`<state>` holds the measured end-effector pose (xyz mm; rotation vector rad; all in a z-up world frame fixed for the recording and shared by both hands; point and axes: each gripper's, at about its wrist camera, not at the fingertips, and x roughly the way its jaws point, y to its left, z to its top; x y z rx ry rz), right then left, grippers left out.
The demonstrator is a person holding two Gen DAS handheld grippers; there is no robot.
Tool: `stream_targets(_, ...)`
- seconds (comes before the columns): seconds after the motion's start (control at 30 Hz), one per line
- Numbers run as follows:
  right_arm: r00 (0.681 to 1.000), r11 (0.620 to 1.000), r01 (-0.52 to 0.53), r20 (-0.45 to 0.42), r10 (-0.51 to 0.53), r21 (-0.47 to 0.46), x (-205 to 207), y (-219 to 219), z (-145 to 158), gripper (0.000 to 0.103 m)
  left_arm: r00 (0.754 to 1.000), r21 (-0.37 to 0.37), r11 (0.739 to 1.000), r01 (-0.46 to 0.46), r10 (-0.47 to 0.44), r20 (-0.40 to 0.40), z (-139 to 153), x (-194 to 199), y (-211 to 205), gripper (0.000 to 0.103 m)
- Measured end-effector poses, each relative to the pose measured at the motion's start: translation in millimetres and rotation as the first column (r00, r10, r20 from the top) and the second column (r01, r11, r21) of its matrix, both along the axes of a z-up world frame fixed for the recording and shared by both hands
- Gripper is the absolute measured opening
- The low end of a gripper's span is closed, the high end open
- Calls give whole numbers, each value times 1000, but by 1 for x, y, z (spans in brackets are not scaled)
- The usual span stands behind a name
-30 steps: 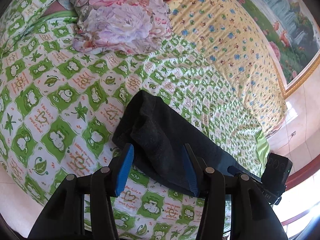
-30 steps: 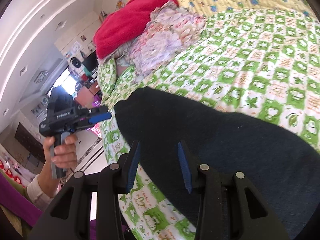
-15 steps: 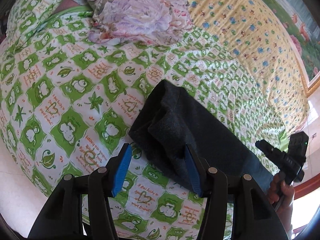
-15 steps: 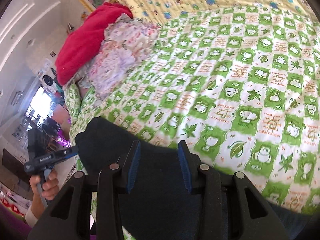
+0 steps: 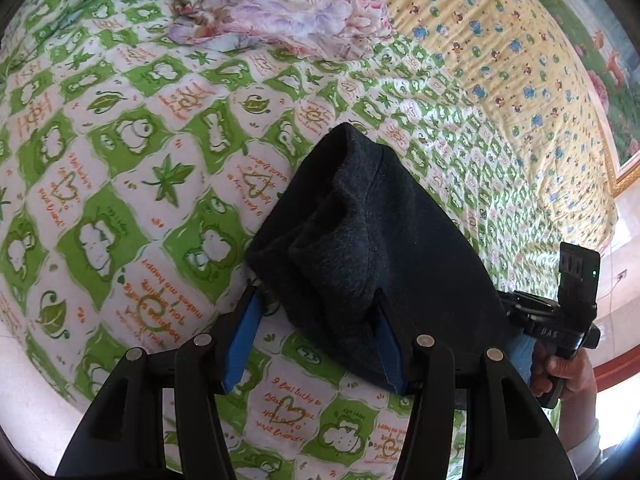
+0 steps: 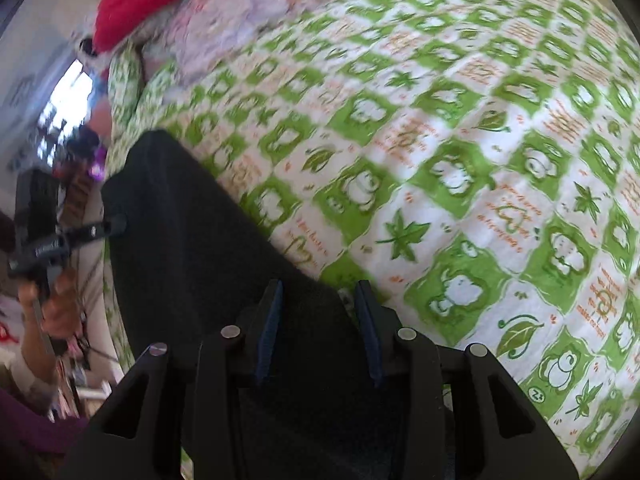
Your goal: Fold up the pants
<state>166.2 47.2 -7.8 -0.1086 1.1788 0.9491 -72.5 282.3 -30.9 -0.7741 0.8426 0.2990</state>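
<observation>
Fingers (image 5: 244, 332) on the left gripper (image 5: 314, 340) are spread wide around the dark pants' (image 5: 360, 248) bunched end on the bed (image 5: 120, 160); right gripper (image 6: 318, 336) also spread over them, bare quilt beyond.

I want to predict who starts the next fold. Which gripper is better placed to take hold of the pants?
Probably the left gripper: its open fingers straddle the bunched end of the dark pants on the green bedspread. The right gripper, also open, hangs over flat cloth with no edge between its fingers.

Bed (image 5: 120, 168): dark pants (image 5: 372, 248), floral pillow (image 5: 280, 4).
</observation>
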Motion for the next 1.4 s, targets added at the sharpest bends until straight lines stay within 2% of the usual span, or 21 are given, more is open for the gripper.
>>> stream_targets(0.07, 998, 998, -46, 31, 47, -40, -8, 7, 3, 31, 1000, 7, 1000, 23, -23, 10, 0, 9, -4, 54)
stream_targets(0.13, 996, 995, -74, 49, 77, -63, -13, 12, 6, 25, 999, 49, 998, 41, -42, 9, 0, 18, -11, 47)
stream_targets(0.2, 992, 992, -85, 88, 93, -92, -19, 16, 10, 19, 998, 82, 994, 67, -68, 14, 2, 25, -17, 20)
stream_targets(0.3, 978, 993, -61, 191, 80, -106, -28, 11, 28, 14, 994, 114, 991, 74, -82, 67, 19, 21, -19, 18)
stream_targets(0.47, 942, 996, 90, 327, -78, -22, -26, -11, 63, 12, 980, 224, 970, 97, -133, 148, 58, 14, -26, 18)
stream_targets(0.57, 933, 990, 142, 331, -140, 20, -21, -11, 58, 12, 978, 279, 955, 102, -148, 149, 66, 15, -27, 18)
stream_targets(0.67, 919, 983, 182, 353, -178, 21, -18, 2, 45, 11, 979, 295, 949, 106, -152, 136, 59, 18, -20, 18)
stream_targets(0.83, 919, 967, 253, 302, -254, 43, -6, 16, 23, 11, 987, 256, 959, 125, -146, 67, 24, 23, -3, 19)
stream_targets(0.93, 921, 953, 293, 245, -302, 74, -2, 12, 16, 17, 992, 254, 959, 126, -130, 0, 13, 22, -2, 29)
stream_targets(1.0, 912, 942, 320, 238, -335, 100, -6, 3, 22, 20, 994, 261, 960, 101, -109, 15, 18, 13, -1, 34)
stream_targets(1.1, 897, 919, 362, 209, -389, 157, -15, -22, 34, 20, 998, 290, 956, 48, -59, 30, 33, -1, -1, 47)
stream_targets(1.27, 876, 885, 415, 172, -451, 208, -39, -59, 43, 20, 995, 299, 954, 24, -50, 82, 58, -15, -7, 48)
stream_targets(1.4, 855, 858, 467, 137, -500, 215, -57, -88, 40, 21, 988, 294, 954, 65, -102, 114, 75, -8, -23, 50)
